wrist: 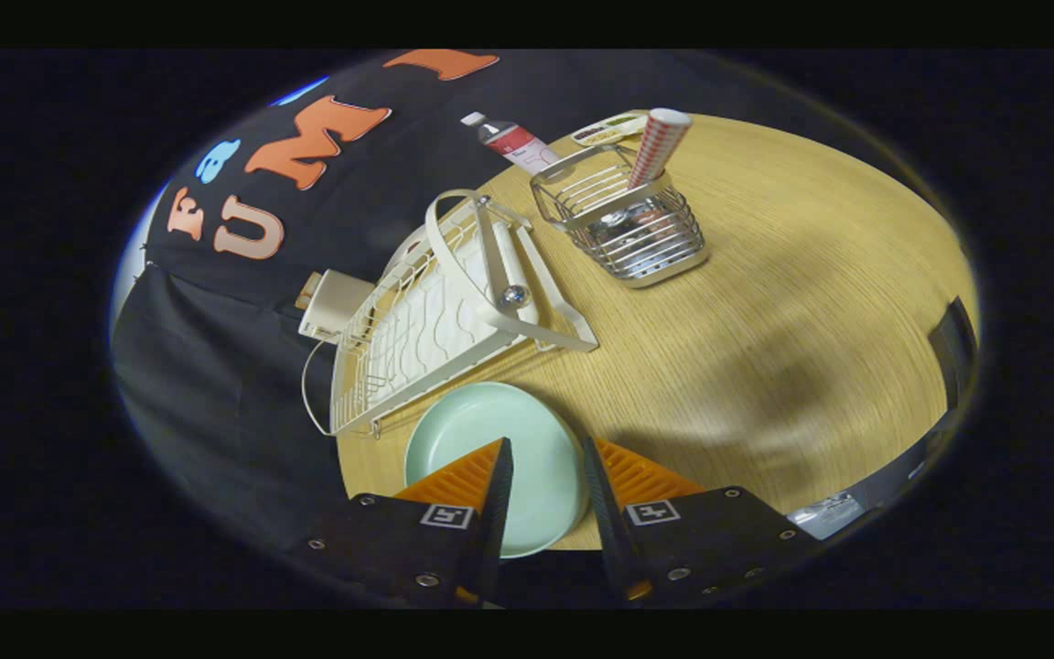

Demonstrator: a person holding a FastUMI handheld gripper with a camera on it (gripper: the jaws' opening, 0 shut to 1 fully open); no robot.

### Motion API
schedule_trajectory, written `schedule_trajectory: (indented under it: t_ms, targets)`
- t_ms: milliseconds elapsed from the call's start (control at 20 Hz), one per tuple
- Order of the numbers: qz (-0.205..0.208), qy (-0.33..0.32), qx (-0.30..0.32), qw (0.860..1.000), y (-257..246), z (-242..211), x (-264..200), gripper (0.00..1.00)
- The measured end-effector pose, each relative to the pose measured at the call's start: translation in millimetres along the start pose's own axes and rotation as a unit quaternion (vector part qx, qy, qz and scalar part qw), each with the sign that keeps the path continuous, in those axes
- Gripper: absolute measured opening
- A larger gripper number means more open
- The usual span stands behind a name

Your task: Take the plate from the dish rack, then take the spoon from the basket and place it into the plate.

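A pale green plate (527,439) lies flat on the wooden table (783,302), right in front of the white dish rack (435,311). My gripper (545,442) hovers over the plate's near right part. Its fingers stand apart, with plate surface showing in the gap, and neither finger visibly presses on the rim. Beyond the rack stands a wire basket (628,233). A spoon with a red-and-white checked handle (660,146) sticks up out of it, and its bowl is hidden among the wires.
A bottle with a red label (516,142) lies behind the basket, beside a flat packet (609,128). A white box with a cord (333,307) sits at the rack's far side by the table edge. Bare wood stretches to the right of the plate and basket.
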State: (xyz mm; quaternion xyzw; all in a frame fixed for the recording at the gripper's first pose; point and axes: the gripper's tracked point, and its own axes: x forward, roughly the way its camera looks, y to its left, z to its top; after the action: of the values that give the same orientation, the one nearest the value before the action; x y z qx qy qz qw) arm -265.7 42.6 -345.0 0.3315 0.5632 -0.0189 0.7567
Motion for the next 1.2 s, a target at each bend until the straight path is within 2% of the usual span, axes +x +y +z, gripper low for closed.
schedule_trajectory:
  t_ms: [100,250,450,650,1000,1100,1200]
  targets:
    - [-0.009,-0.041,-0.027,0.999,-3.7,20.9,-6.2,0.51]
    - [-0.044,-0.095,-0.073,0.992,-17.6,49.6,-16.6,0.62]
    - [-0.093,-0.178,-0.125,0.972,-33.6,96.9,-38.0,0.73]
    - [-0.116,-0.238,-0.163,0.950,-33.4,130.7,-50.4,0.73]
    - [-0.137,-0.275,-0.205,0.929,-33.4,156.5,-39.5,0.74]
    - [-0.143,-0.275,-0.221,0.925,-31.4,154.9,-34.9,0.70]
    - [-0.139,-0.275,-0.221,0.925,-26.5,153.4,-32.5,0.61]
